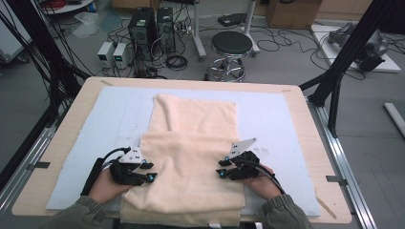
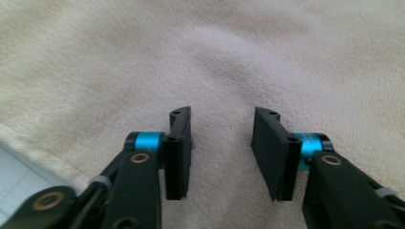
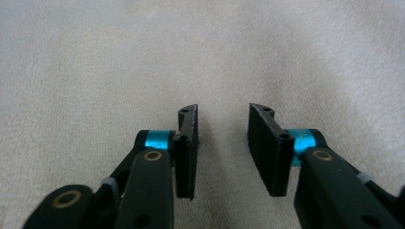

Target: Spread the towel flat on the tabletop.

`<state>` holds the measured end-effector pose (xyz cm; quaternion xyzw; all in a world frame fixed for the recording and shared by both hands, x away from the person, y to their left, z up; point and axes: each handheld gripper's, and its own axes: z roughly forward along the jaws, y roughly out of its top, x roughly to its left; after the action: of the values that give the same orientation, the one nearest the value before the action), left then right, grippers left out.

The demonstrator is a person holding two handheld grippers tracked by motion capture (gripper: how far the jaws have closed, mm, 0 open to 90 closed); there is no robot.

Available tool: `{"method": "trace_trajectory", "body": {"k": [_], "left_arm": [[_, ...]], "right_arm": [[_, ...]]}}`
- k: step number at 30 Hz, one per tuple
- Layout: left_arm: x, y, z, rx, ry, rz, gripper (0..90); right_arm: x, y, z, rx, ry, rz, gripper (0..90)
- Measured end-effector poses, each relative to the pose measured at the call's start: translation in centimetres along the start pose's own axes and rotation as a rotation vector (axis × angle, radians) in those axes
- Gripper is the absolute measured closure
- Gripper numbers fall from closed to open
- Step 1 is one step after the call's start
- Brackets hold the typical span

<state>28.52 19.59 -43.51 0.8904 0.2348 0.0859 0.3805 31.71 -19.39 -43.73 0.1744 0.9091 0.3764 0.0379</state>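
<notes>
Cream terry towel, folded over on the pale blue mat, is flanked at its near half by the left gripper and right gripper, jaws parted, nothing gripped.

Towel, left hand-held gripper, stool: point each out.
Towel [image 1: 193,167], high view, middle of the folded front layer.
Left hand-held gripper [image 2: 221,152], left gripper view, midway between its open fingertips.
Stool [image 1: 231,44], high view, the black round seat.
</notes>
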Motion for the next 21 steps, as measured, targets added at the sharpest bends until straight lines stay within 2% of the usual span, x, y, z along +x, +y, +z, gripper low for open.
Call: {"method": "trace_trajectory", "body": {"k": [3,5,10,12,15,17,21], "left_arm": [[-0.2,-0.1,-0.2,0.004,-0.006,0.013,81.1],[-0.6,0.0,-0.4,0.01,-0.001,0.022,85.2],[-2.1,-0.5,-2.3,-0.007,-0.024,0.038,86.3],[-3.4,-0.9,-3.7,-0.026,-0.037,0.042,86.3],[-4.6,-1.2,-5.3,-0.042,-0.038,0.077,85.5],[-4.7,-1.1,-5.9,-0.055,-0.024,0.074,81.6],[-3.3,-0.6,-5.6,-0.085,0.009,0.035,72.4]], "right_arm": [[0.1,0.0,0.0,-0.005,0.028,0.002,82.8],[0.4,0.1,-0.1,0.004,0.03,-0.015,85.4],[2.3,0.4,-1.4,-0.018,0.061,-0.056,86.0],[3.7,0.5,-2.4,-0.041,0.08,-0.073,86.0],[5.6,0.5,-3.9,-0.099,0.125,-0.109,81.9],[6.1,0.6,-4.7,-0.119,0.116,-0.113,77.9],[5.0,1.0,-5.1,-0.128,0.044,-0.093,72.2]]}}
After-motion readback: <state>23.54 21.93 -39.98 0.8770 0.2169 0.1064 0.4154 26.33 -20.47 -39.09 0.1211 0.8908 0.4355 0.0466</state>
